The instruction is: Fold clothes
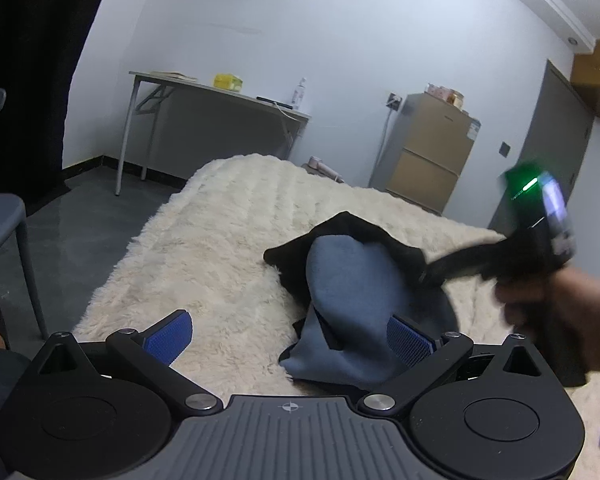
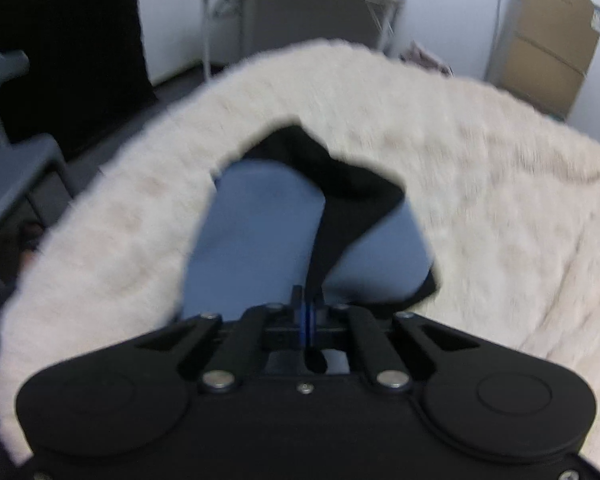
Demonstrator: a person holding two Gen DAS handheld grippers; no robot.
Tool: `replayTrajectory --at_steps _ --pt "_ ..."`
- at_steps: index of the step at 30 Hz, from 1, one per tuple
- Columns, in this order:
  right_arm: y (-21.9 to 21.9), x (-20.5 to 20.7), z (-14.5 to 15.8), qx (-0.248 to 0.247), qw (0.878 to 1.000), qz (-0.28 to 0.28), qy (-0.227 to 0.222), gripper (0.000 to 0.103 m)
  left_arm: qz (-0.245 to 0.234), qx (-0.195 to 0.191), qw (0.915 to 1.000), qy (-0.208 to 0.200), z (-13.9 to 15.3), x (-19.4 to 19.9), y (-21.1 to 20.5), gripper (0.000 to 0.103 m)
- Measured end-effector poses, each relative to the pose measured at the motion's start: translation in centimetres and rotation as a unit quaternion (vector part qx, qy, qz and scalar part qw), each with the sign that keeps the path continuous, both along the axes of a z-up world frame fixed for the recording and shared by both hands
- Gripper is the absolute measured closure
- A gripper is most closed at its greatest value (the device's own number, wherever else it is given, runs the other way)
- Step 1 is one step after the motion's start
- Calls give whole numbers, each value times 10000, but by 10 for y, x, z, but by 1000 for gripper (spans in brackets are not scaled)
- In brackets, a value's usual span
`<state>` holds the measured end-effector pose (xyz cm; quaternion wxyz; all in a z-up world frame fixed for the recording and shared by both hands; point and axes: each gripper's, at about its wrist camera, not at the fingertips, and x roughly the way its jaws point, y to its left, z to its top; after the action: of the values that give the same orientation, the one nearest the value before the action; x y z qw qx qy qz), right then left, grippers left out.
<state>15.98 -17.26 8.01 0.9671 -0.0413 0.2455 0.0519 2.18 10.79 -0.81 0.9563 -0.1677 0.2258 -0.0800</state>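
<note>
A blue garment [image 1: 348, 304] with a black lining or black piece [image 1: 356, 228] lies bunched on a cream shaggy blanket [image 1: 220, 240]. My left gripper [image 1: 292, 336] is open just above the blanket, its right blue pad [image 1: 410, 338] against the blue fabric, its left pad [image 1: 172, 334] free. My right gripper [image 2: 309, 312] is shut on a strip of the black fabric [image 2: 340, 200] and pulls it taut over the blue garment [image 2: 260, 232]. In the left wrist view the right gripper [image 1: 432, 270] reaches in from the right, blurred.
A folding table [image 1: 220, 92] stands by the far wall with a yellow box [image 1: 228, 81] and a bottle on it. A cardboard-coloured cabinet [image 1: 432, 152] stands at the right. A grey chair [image 1: 4, 224] and a person's foot are at the left.
</note>
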Motion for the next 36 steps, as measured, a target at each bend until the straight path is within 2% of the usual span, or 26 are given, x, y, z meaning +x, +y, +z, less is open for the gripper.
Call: replayTrajectory --at_steps 3,5,8,11,14,16,17,19,21,22,24,25,28,30,33,36 --pt "-2 -14 28 0 9992 118 -390 103 -69 -219 9997 -18 -2 -1 5 0" --pt "-3 -23 47 0 9977 196 -650 103 -132 -402 9989 -186 -1 -5 9 0" --pt "-6 -36 74 -10 9942 262 -1039 103 -164 -458 9985 -246 -1 -6 9 0" --pt "-45 -30 74 -269 9903 -447 -1285 102 -67 -441 9989 -148 -2 -3 8 0" --pt "-83 0 37 -600 9911 -976 -675 99 -66 -512 9986 -123 -3 -4 10 0" --pt "-105 19 -3 -885 9877 -1285 -41 92 -79 -539 9985 -112 -4 -4 11 0" --pt "-116 29 -26 -1053 9836 -1430 323 87 -78 -550 9984 -106 -4 -5 12 0" --pt "-135 45 -69 -1363 9707 -1712 992 86 -52 -558 9984 -75 -5 -5 13 0" --pt "-135 42 -85 -1451 9643 -1945 1062 85 -22 -558 9984 -31 -7 -4 14 0" --pt "-122 33 -88 -1323 9707 -1882 687 81 -12 -558 9984 -1 -8 -3 13 0" --pt "-92 19 -91 -1393 9789 -1436 403 43 9 -529 9986 29 -8 -1 12 0" --pt "-75 14 -93 -1524 9806 -1194 319 39 31 -499 9987 35 -8 1 12 0" --pt "-24 4 -98 -1791 9831 -270 248 38 132 -446 9989 34 -8 1 12 0" --pt "4 -4 -96 -1623 9856 399 242 38 284 -514 9983 45 -8 -2 18 0" --pt "37 -6 -96 -1505 9833 983 266 38 553 -658 9962 128 -10 -3 28 0" --pt "67 1 -109 -1603 9757 1448 369 39 644 -803 9944 227 -12 -1 35 0"
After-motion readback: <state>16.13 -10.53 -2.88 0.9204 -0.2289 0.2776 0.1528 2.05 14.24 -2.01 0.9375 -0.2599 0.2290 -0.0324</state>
